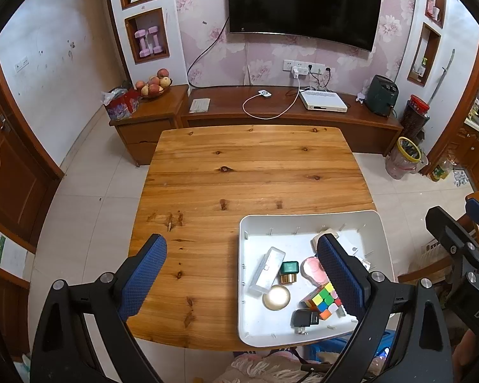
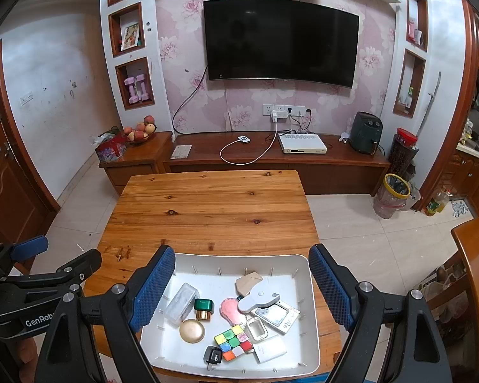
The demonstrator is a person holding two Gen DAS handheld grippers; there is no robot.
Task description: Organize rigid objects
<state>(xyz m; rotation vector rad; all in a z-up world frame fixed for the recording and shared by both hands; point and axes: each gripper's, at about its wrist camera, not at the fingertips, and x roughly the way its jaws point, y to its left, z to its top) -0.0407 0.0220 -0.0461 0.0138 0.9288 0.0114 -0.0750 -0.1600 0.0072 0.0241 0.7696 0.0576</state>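
Lying below parted jaws, tray (image 2: 306, 290), seemingly untouched

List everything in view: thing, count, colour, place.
table: 1, wood, centre
tray: 1, white, table's near right corner
puzzle cube: 1, multicolour, in tray
clear case: 1, see-through, tray left
green bottle: 1, green with gold base, beside case
gold disc: 1, gold, tray left
pink mirror: 1, pink, tray middle
black charger: 1, black, tray front
TV: 1, black, wall
left claw: 1, blue pads, open
right claw: 1, blue pads, open over tray
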